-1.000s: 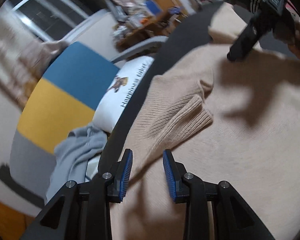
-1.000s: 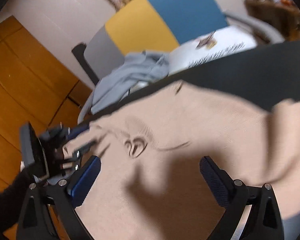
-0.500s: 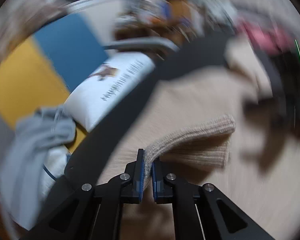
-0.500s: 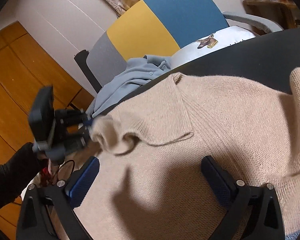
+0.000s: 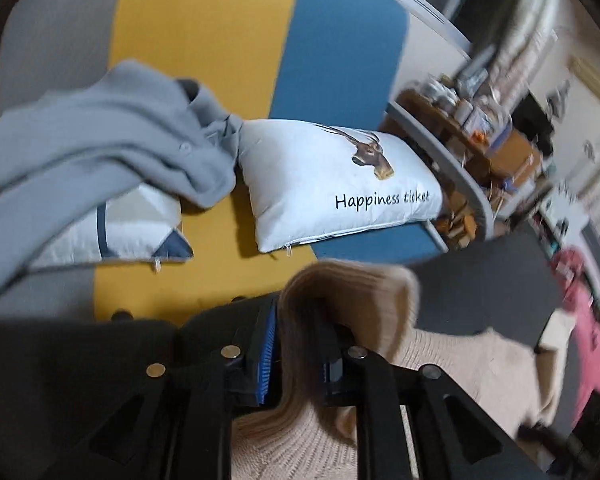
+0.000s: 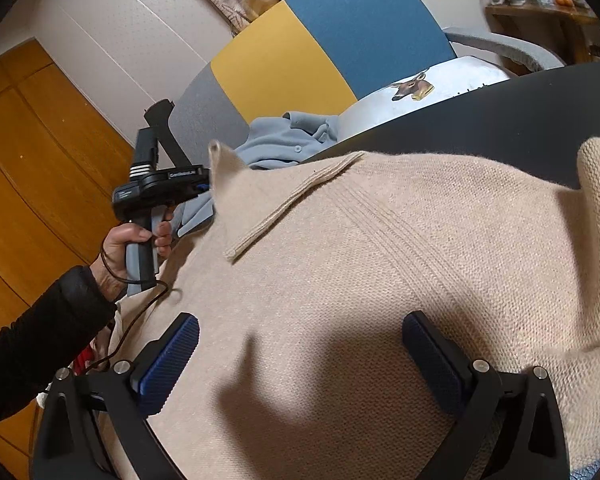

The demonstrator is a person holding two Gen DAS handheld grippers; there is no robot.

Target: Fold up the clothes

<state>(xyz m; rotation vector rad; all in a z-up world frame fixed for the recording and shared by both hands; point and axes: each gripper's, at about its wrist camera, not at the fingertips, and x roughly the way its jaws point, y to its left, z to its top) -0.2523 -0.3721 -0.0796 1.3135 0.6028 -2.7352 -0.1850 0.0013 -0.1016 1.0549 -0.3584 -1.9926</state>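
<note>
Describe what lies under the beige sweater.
The sweater is spread over a black table, whose bare top shows beyond its far edge. Whatever else lies beneath is covered by the knit.

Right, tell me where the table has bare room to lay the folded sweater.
Bare black table shows beyond the beige sweater, between its far edge and the white pillow on the chair. The near side is covered by sweater under the open right gripper. The left edge is crowded: the left gripper pinches the sweater beside the grey garment.
</note>
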